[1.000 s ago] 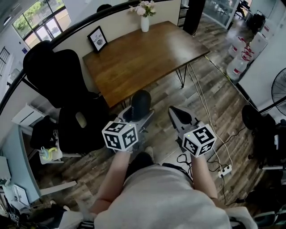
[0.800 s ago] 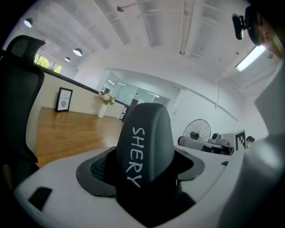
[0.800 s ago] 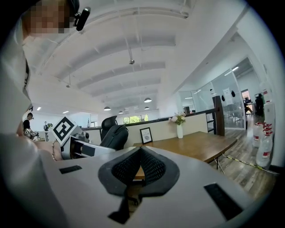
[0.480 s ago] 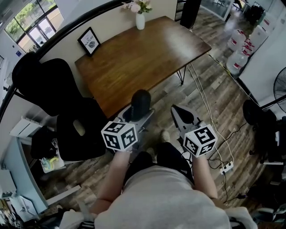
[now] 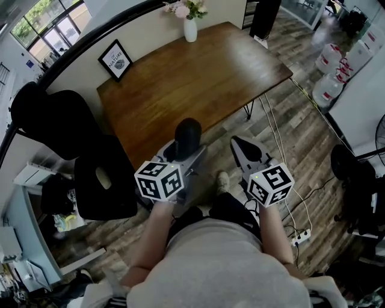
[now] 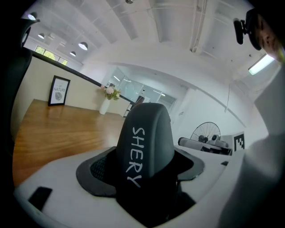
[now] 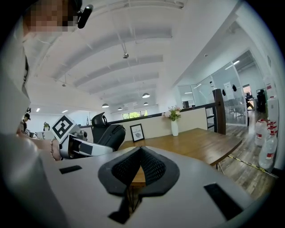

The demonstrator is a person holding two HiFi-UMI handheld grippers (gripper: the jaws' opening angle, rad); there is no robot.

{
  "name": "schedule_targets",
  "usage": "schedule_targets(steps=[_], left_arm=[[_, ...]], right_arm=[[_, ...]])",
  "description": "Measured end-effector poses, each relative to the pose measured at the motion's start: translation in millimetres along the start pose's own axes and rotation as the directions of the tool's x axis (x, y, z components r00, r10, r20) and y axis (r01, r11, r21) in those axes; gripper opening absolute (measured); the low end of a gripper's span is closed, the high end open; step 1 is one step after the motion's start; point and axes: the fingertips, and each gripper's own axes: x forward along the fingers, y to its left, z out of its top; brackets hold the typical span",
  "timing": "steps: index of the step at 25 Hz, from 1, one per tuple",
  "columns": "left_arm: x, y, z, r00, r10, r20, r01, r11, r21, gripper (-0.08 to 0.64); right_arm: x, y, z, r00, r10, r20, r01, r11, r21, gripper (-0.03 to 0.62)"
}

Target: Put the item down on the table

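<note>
**Item held short of the bench; set-down not yet done**

Progress: The wooden bench (image 5: 198, 78) lies ahead of the person. Its near edge is just beyond the two grippers, and its top is bare over most of the surface. The item (image 6: 144, 142), a dark grey rounded piece with white lettering on its side, is not on the bench. It stands upright between the jaws of the left gripper (image 5: 180, 157), which are spread wide and gripping its lower part. In the head view it sits over the floor, at about the bench's near edge. The right gripper (image 7: 140, 153) has its jaws closed tip to tip with nothing between them, and is held beside the left.

Judgement: nothing of the task is complete. What remains is to carry the item out over the bench top, lower it until it rests there, and release it.

Containers: Several large water jugs (image 5: 332, 60) stand on the floor to the right, well apart from the bench; their fill level cannot be read. A white vase (image 5: 190, 30) stands at the bench's far edge and holds pale pink flowers (image 5: 180, 8). A framed picture (image 5: 116, 60) leans near it.
</note>
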Motion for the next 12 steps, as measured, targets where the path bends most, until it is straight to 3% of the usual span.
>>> schedule_targets(steps=[12], left_arm=[[123.6, -6.0, 60.1, 0.997, 0.063, 0.042, -0.063, 0.998, -0.001, 0.377]], right_arm=[[42.6, -125.8, 47.9, 0.995, 0.096, 0.022, -0.096, 0.995, -0.025, 0.011]])
